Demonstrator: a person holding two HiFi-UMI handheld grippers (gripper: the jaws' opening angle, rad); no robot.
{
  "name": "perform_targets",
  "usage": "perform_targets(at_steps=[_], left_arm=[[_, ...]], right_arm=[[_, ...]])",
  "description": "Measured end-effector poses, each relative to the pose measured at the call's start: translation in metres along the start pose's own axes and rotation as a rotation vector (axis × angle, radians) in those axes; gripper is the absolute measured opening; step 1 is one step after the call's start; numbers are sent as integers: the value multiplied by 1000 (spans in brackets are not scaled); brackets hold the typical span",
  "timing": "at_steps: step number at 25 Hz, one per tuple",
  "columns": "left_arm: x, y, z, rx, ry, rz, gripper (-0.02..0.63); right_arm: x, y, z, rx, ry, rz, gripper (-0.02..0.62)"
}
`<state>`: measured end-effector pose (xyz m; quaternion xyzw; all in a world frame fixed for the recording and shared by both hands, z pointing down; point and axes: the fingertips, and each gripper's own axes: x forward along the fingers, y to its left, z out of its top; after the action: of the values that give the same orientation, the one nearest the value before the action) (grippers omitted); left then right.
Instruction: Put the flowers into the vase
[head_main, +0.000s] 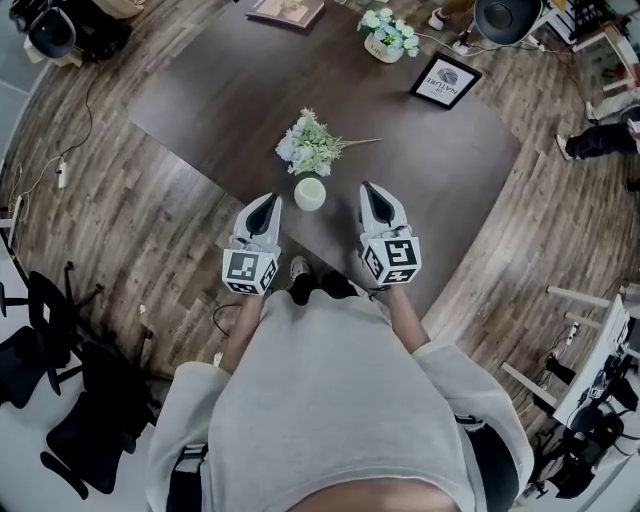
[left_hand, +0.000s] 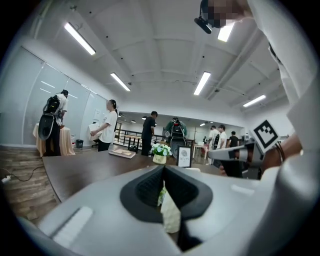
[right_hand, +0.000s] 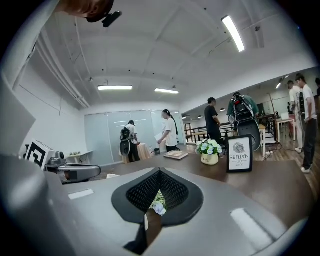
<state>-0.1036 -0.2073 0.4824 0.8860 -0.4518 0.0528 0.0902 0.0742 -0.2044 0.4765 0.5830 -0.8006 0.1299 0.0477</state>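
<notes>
- As the head view lays it out, the dark table (head_main: 220, 90) fills the upper middle of the frame and bears everything the task needs. No stem stands in the vase, so I judge the step in hand to be the approach to the flowers.
- The left gripper (head_main: 268, 202) and right gripper (head_main: 367, 190) sit just below frame centre, side by side. Each gripper's own view shows its pads pressed together with nothing held between them.
- The flowers (head_main: 310, 145) lie on their side at frame centre, stem pointing right, above both grippers and apart from them.
- The vase (head_main: 310, 193) stands upright just below the bunch, between the two gripper tips.
- Next move, in my judgement: one gripper must part its jaws, reach past the vase and close on the stem rather than the blooms. The vase sits near enough to be knocked.
- Only the head view gives the layout of bunch, vase and grippers. Only the gripper views show the meeting pads, and people (left_hand: 107, 131) standing across the room. The left gripper view also catches the pale vase through its jaw notch.
</notes>
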Motion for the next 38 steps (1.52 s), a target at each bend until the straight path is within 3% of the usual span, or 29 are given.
perform_targets(at_steps=[5, 16, 23, 25, 28, 31, 34, 38], left_arm=[[-8, -8, -19, 11, 24, 16, 11], [-17, -23, -84, -25, 99, 12, 11], [-12, -31, -96, -11, 98, -5, 14], [-8, -34, -96, 0, 92, -22, 72], [3, -36, -102, 1, 111, -41, 272], [17, -39, -102, 42, 109, -54, 367], [32, -44, -99, 74, 98, -77, 427], [48, -47, -101, 92, 94, -99, 443]], right_arm=[[-5, -6, -18, -7, 42, 3, -2], [-35, -7, -97, 14, 180, 6, -2], [-42, -11, -112, 10, 204, 6, -2], [-41, -13, -113, 7, 206, 8, -2], [-38, -16, -113, 4, 206, 9, -2], [-38, -20, -114, 2, 210, 9, -2], [-38, -23, -115, 2, 214, 8, -2], [-37, -27, -115, -1, 221, 5, -2]])
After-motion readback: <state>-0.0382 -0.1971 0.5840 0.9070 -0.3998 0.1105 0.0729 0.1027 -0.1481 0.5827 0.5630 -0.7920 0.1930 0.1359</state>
